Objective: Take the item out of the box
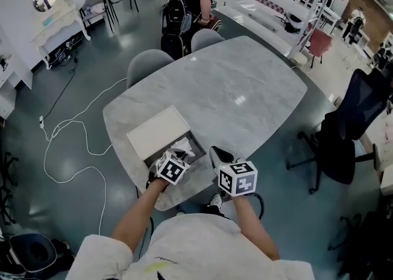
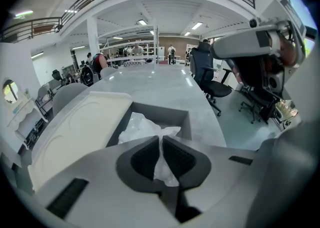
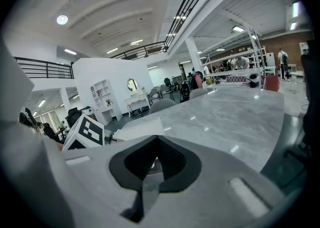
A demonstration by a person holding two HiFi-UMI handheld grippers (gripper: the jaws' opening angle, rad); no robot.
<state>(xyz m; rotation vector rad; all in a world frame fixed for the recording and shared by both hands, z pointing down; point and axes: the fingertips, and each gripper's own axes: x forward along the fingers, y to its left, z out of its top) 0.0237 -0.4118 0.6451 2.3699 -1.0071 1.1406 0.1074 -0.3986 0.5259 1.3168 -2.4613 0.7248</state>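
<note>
Left gripper view: left tool [image 2: 161,147] pinches bag [image 2: 141,126].

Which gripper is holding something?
The left gripper: its jaws pinch the white bag in the box. The right gripper is shut on nothing.

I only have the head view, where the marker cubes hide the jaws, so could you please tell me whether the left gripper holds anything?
Observer: Yes, the left gripper has its jaws shut on a fold of the white plastic wrapping.
Operator: Is the wrapping out of the box?
Observer: No, most of it lies inside the open grey box, beside the white lid.
Operator: And the right gripper?
Observer: The right gripper is shut with nothing between its jaws, facing across the marble table.
</note>
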